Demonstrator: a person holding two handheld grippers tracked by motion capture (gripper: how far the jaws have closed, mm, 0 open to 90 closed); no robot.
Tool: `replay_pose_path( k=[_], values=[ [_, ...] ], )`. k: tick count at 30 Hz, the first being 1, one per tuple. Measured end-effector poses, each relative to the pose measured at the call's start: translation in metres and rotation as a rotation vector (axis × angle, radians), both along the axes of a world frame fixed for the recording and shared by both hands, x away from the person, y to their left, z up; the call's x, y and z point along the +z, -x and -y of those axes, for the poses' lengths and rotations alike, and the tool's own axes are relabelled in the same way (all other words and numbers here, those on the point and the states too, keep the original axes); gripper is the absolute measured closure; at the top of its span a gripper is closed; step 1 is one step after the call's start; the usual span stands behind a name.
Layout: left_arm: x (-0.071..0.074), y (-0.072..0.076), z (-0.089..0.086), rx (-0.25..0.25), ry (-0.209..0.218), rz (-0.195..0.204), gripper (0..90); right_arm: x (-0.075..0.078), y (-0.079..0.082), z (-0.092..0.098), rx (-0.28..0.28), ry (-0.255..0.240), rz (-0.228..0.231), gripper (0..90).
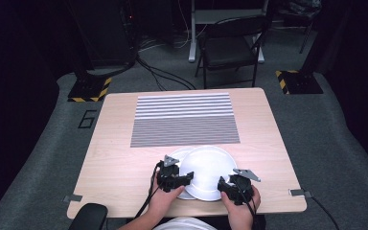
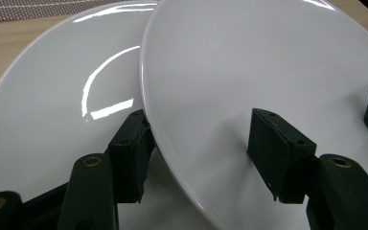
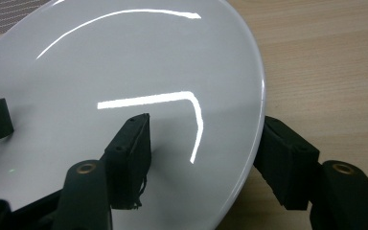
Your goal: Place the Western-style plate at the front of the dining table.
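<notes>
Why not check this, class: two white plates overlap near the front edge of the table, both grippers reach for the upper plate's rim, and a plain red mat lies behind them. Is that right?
One detail is wrong: the mat is not plain red. The high view shows it striped in grey and white. The rest holds: two white plates overlap, and the left gripper and right gripper straddle the rim of the upper plate.

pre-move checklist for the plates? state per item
1. Left gripper straddles the top plate rim, one jaw above, one below: ok.
2. Right gripper straddles the same plate's rim on the other side: ok.
3. Pads pressing firmly on the rim: cannot tell.
4. Top plate overlaps the lower plate, tilted on it: not ok for a level lift.
5. Left lower jaw clear of the lower plate: cannot tell.
6. Table around the plates and the striped mat free of obstacles: ok.
</notes>
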State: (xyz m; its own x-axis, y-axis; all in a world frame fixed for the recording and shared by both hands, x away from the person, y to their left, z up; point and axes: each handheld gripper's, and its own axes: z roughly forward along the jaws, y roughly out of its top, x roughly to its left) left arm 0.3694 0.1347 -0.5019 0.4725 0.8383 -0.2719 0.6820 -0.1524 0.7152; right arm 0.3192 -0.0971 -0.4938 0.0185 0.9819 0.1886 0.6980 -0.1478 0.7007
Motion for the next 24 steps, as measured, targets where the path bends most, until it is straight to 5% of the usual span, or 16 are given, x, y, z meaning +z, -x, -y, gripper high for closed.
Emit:
replay_pose_path(
  k=[24],
  values=[
    [0.014,-0.015,-0.014,0.04,0.013,0.024,42.6,0.013,-0.02,-0.012,0.021,-0.012,0.027,38.8]
  ],
)
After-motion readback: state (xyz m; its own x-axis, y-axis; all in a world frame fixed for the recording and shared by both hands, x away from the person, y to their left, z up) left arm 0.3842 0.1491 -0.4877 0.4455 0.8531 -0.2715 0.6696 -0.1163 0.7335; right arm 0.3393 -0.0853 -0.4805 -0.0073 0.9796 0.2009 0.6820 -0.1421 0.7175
